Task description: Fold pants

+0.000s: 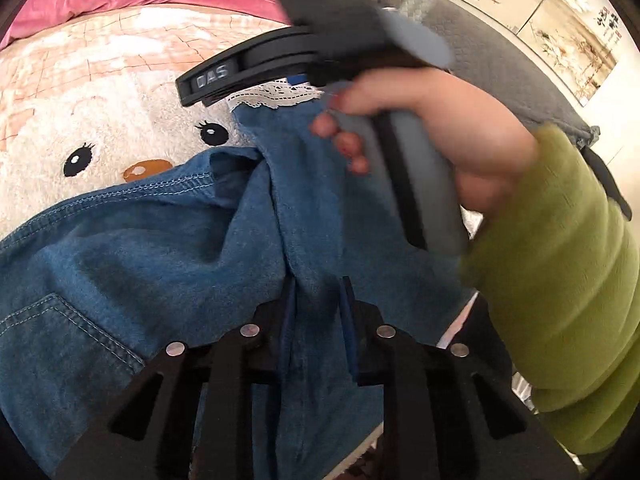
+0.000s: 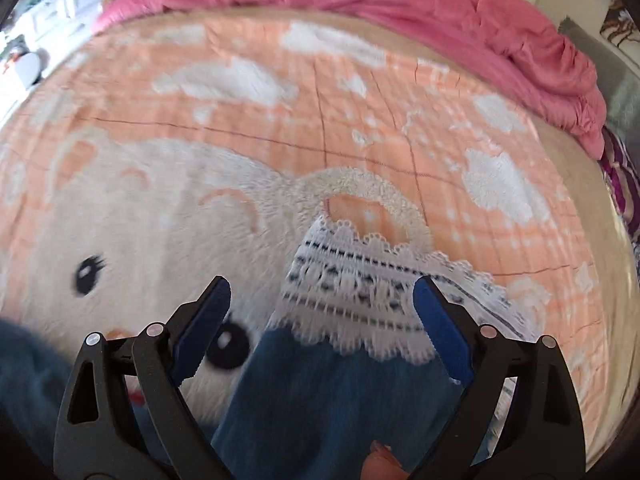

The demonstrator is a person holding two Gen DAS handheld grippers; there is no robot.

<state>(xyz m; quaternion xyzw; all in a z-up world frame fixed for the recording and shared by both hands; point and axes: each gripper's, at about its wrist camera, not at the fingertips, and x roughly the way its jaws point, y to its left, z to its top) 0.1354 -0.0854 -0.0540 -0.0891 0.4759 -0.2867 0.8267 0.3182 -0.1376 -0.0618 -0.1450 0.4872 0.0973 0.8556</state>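
blue denim pants with white lace hem (image 1: 168, 240) lie on the peach bunny blanket (image 2: 360, 120) | left gripper (image 1: 318, 300) pinches a denim fold to lift it | right gripper (image 2: 320, 320) gapes wide around the lace hem, ready to grab

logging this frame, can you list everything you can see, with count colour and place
pants: one, blue denim, on the blanket, bunched
lace cuff: one, white, at the pants' leg end, between the open right jaws
blanket: one, peach with white animal face, covering the bed
quilt: one, pink, heaped along the bed's far edge
wall panels: several, cream with branch prints, upper right in the left view
left gripper: black, blue pads, shut on the pants
right gripper: black, blue pads, open over the cuff
right hand: green sleeve, holding the right gripper's handle
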